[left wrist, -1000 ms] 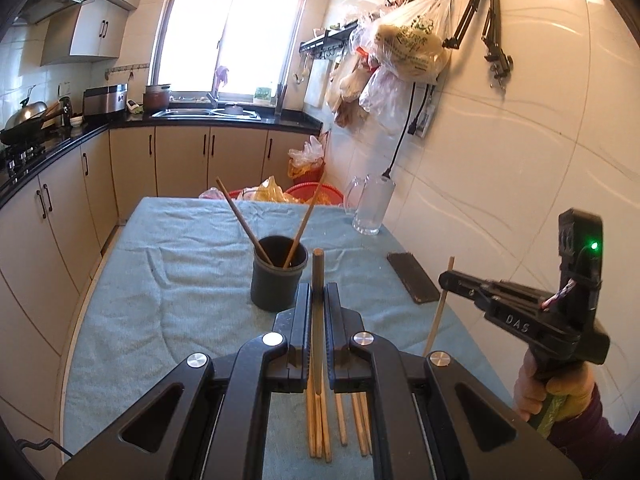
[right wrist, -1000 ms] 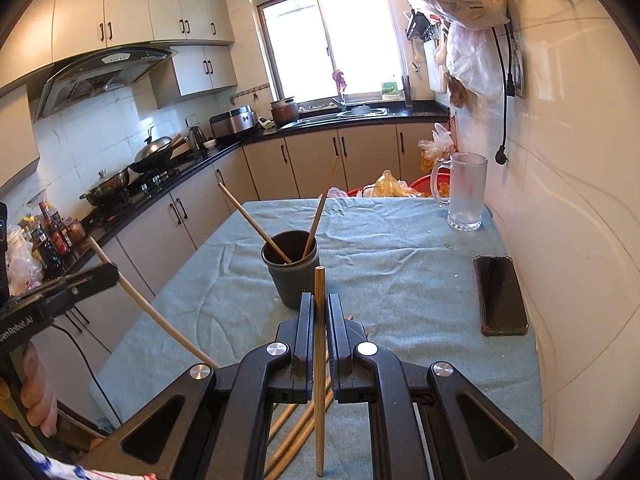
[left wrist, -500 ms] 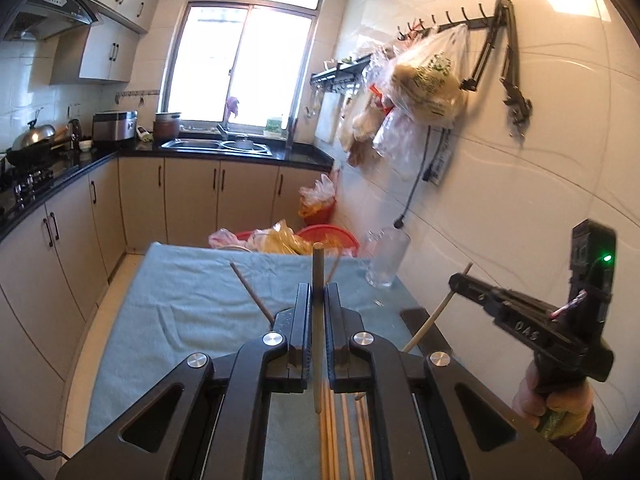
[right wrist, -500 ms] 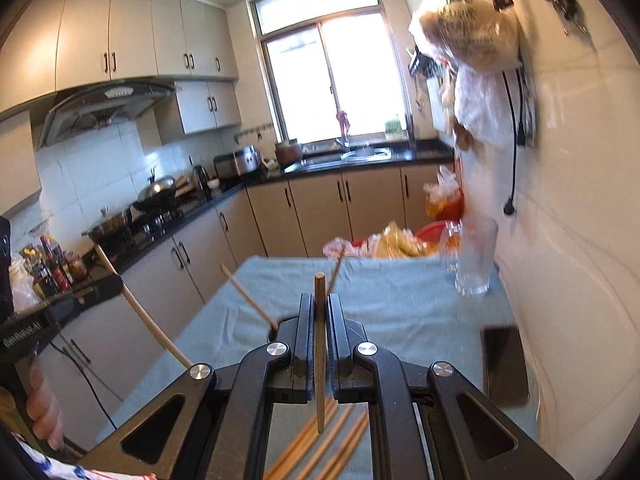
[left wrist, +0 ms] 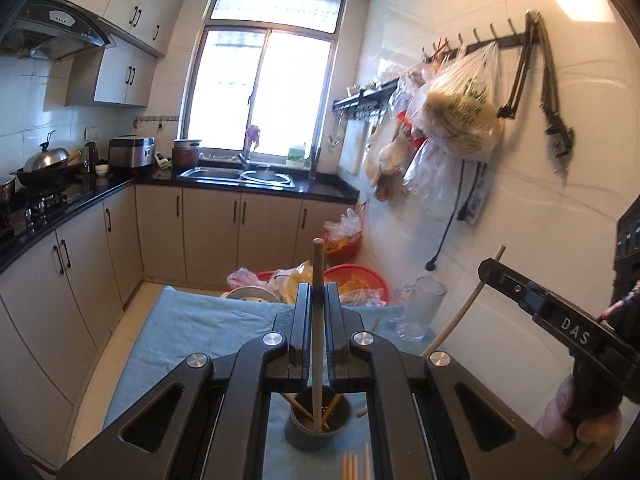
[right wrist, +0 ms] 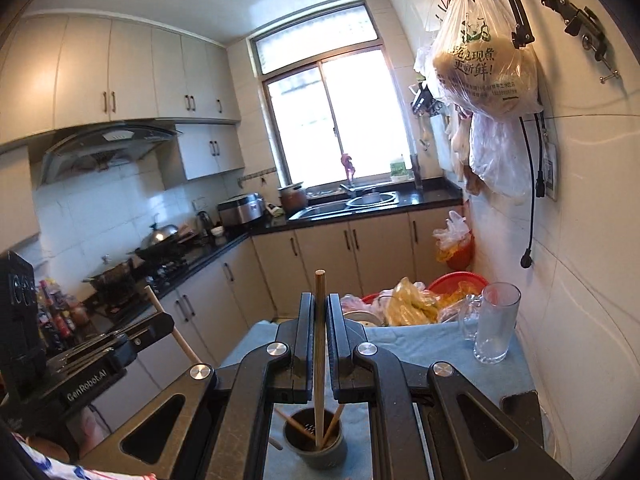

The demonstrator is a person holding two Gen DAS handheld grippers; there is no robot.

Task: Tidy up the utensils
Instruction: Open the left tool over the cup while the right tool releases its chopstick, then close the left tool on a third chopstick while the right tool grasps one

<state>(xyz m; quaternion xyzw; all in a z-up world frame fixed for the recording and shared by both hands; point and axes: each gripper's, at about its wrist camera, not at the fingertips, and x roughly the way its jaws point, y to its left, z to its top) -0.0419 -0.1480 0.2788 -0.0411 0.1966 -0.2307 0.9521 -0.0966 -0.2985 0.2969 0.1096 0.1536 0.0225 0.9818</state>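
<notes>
Chopsticks upright in both tongs: I see left tongs (left wrist: 316,332) and right tongs (right wrist: 319,332) each clamped on one, tips directly over cup (left wrist: 319,426).

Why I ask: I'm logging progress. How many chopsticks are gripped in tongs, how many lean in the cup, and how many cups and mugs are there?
Gripped chopsticks: 2, one in the left tongs, one in the right tongs
Leaning chopsticks in the cup: 2
Grey cup: 1
Glass mug: 1
Total: 6
Loose chopsticks on the cloth are mostly hidden, so they are not counted.
</notes>
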